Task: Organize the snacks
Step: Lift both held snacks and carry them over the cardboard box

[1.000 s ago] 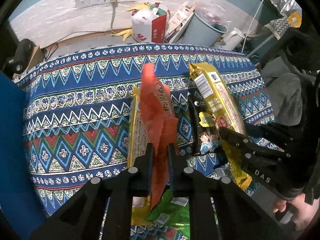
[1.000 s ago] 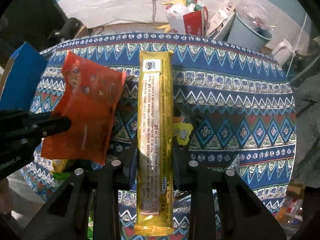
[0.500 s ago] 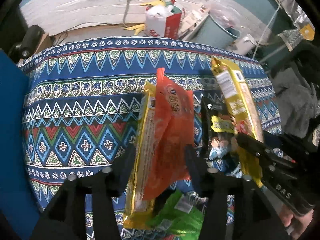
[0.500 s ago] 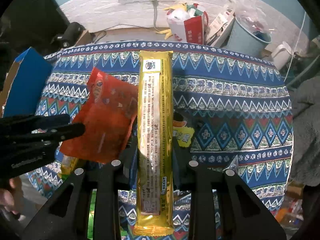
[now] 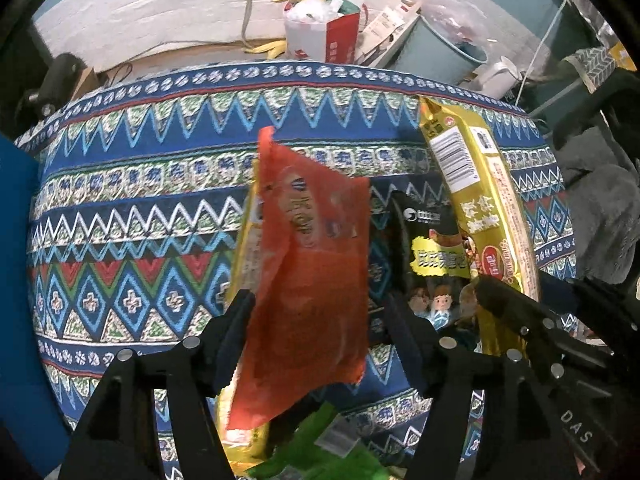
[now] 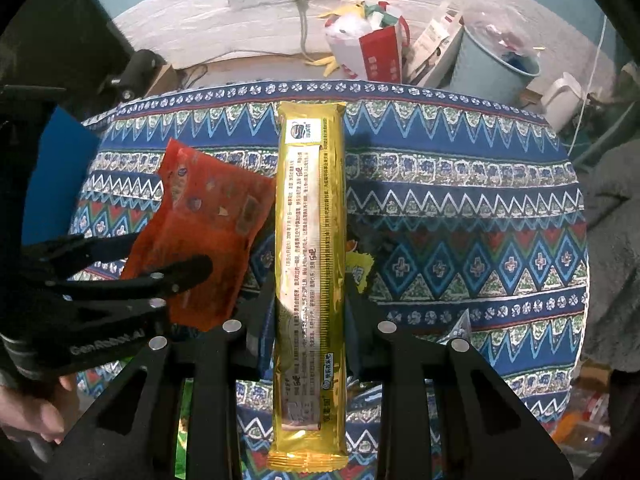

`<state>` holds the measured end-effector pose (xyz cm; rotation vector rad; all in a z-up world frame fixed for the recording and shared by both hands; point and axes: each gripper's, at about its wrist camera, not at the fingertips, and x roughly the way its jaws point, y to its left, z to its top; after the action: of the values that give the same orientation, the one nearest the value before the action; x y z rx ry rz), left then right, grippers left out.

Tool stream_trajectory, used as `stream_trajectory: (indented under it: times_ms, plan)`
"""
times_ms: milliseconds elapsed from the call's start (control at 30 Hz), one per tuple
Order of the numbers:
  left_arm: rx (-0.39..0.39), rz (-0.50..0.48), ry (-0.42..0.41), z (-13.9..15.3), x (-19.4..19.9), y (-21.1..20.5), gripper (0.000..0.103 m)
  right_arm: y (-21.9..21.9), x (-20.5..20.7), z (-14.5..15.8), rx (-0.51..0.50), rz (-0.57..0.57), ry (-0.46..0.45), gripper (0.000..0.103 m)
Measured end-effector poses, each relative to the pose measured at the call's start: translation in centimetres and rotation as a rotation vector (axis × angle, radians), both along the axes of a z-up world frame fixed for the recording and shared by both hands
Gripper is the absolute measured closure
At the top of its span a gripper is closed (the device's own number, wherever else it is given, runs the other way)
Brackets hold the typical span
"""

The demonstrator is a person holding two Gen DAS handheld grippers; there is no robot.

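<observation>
A: Where is the orange packet (image 5: pixel 316 280)?

B: Between the spread fingers of the left claw (image 5: pixel 318 316), which is wide apart and not pinching it. The packet hangs tilted over the patterned surface (image 5: pixel 132 208), above a yellow pack (image 5: pixel 244 248) and a green pack (image 5: pixel 320 456) at the near edge.

A: And the right claw (image 6: pixel 308 304)?

B: Clamped on the long gold packet (image 6: pixel 310 248), which runs straight out between its fingers toward the far edge. A black packet (image 5: pixel 432 256) lies on the surface just beside the orange one.
</observation>
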<state>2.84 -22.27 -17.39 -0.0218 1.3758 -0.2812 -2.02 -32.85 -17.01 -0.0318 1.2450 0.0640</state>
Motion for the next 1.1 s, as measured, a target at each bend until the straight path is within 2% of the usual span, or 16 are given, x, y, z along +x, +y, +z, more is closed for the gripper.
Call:
stream_trajectory:
  times_ms: [167,200,233,267,300,367,467,767,1100]
  plan:
    - [0.011,-0.011,-0.018,-0.3,0.1,-1.9,0.037,-0.6,-0.1,0.1,0.0,-0.01,0.004,0.076]
    - [0.01,-0.014,-0.022,-0.3,0.1,-2.2,0.042,-0.7,-0.1,0.1,-0.001,-0.011,0.005,0.076]
    - [0.018,-0.019,-0.03,-0.3,0.1,-2.4,0.058,-0.8,-0.1,0.0,-0.002,-0.012,0.005,0.076]
    - [0.025,-0.024,-0.032,-0.4,0.1,-2.6,0.066,-0.8,-0.1,0.0,-0.004,-0.014,0.005,0.076]
    - [0.02,-0.031,-0.024,-0.6,0.1,-2.8,0.068,-0.9,-0.1,0.0,-0.005,-0.016,0.005,0.076]
    - [0.006,-0.041,-0.018,-0.8,0.1,-3.4,0.081,-1.0,0.0,0.0,-0.003,-0.019,0.006,0.076]
    - [-0.018,-0.055,-0.032,-0.5,-0.3,-3.7,0.088,-1.0,0.0,0.0,-0.001,-0.02,0.003,0.076]
    - [-0.03,-0.075,-0.082,1.4,-1.1,-2.9,0.094,-0.9,0.0,0.5,-0.001,-0.021,-0.01,0.076]
    - [-0.022,-0.089,-0.133,4.8,-1.6,-0.8,0.094,-0.1,-0.2,1.9,-0.008,-0.009,-0.04,0.076]
